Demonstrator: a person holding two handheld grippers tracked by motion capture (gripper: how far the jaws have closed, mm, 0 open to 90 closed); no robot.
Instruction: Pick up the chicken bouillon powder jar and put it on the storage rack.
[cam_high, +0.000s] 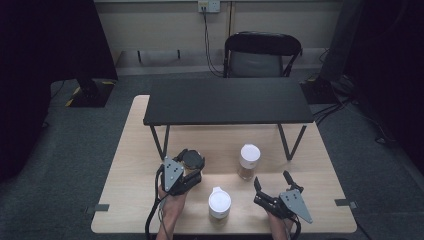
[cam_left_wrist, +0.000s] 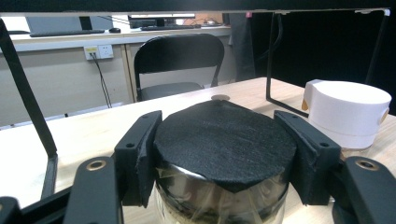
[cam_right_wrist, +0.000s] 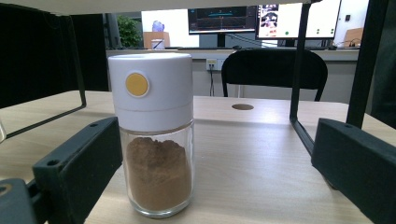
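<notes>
- Gripping a black-lidded glass jar, the left gripper has its fingers clamped on either side of the jar, just under the lid, so the jar can likely be carried without slipping.
- That jar sits near the middle of the wooden surface, left of the two white-capped jars and just in front of the black shelf that stands on thin legs.
- The left hand comes in from the near edge, forearm pointing away from the person, the gripper roughly level with its grey plate facing up.
- A spice jar with a white cap and brown powder stands upright on the surface ahead of the right gripper, which seems lined up to take it next.
- The right gripper's fingers are spread wide with nothing between them; the spice jar is close in front but apart from them.
- A second white-capped jar stands between the two hands, near the front edge, untouched.
- The right hand rests low at the near edge, the gripper angled forward and slightly inward.
</notes>
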